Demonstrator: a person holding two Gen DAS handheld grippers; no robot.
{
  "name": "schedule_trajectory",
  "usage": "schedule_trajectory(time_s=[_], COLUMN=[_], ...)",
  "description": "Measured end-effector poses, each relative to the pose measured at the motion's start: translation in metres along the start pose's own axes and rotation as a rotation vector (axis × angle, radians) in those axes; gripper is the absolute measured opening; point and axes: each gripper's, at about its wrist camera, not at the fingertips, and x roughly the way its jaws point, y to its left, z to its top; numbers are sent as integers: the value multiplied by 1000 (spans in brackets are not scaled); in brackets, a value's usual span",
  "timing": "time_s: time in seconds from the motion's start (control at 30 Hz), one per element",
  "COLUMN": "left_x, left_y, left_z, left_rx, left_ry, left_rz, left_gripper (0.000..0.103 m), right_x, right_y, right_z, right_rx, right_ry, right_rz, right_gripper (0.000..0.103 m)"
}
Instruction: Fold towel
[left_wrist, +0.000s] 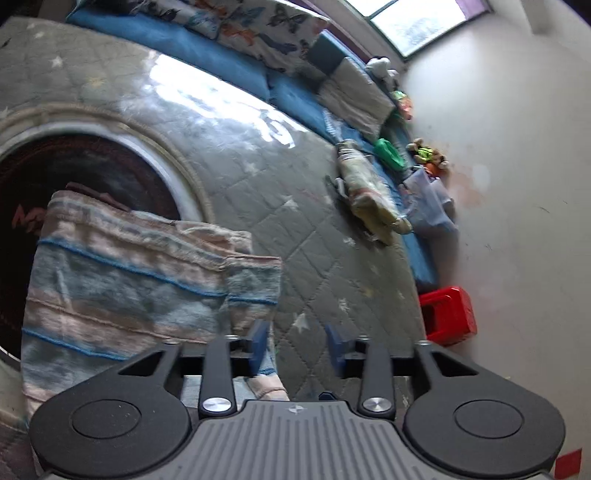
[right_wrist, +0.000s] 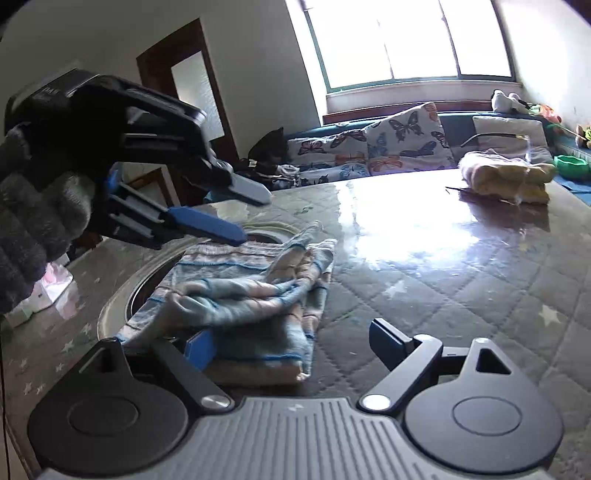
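Both tools spread, empty | left tool | right tool | towel bunched

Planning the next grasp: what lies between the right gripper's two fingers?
In the right wrist view, the right gripper stands open; the striped towel's near corner and bare quilted table cover lie there.

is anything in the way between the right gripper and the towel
Nothing visible. The right gripper is open right at the near edge of the striped towel, with bare quilted table cover beside it. The left gripper hovers open above the towel's far side, not between them.
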Motion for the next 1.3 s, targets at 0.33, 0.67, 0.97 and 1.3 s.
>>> schedule_trajectory(time_s=[0.33, 0.67, 0.97, 1.3], left_x=[-48, -67, -68, -59], left_y=[48, 89, 107, 111], left_z=[-9, -36, -37, -36], left_rx=[154, 242, 263, 273], left_ry=[-142, -162, -159, -150], left_rz=[121, 214, 239, 234], left_gripper=[90, 95, 96, 96], right_x=[-22, 46, 88, 75], right_y=[-19, 4, -2, 32], right_z=[8, 46, 48, 66], right_rx=[19, 41, 143, -35], right_ry=[-1, 81, 151, 52], right_rz=[-27, 35, -4, -81], right_gripper=[86, 63, 39, 10])
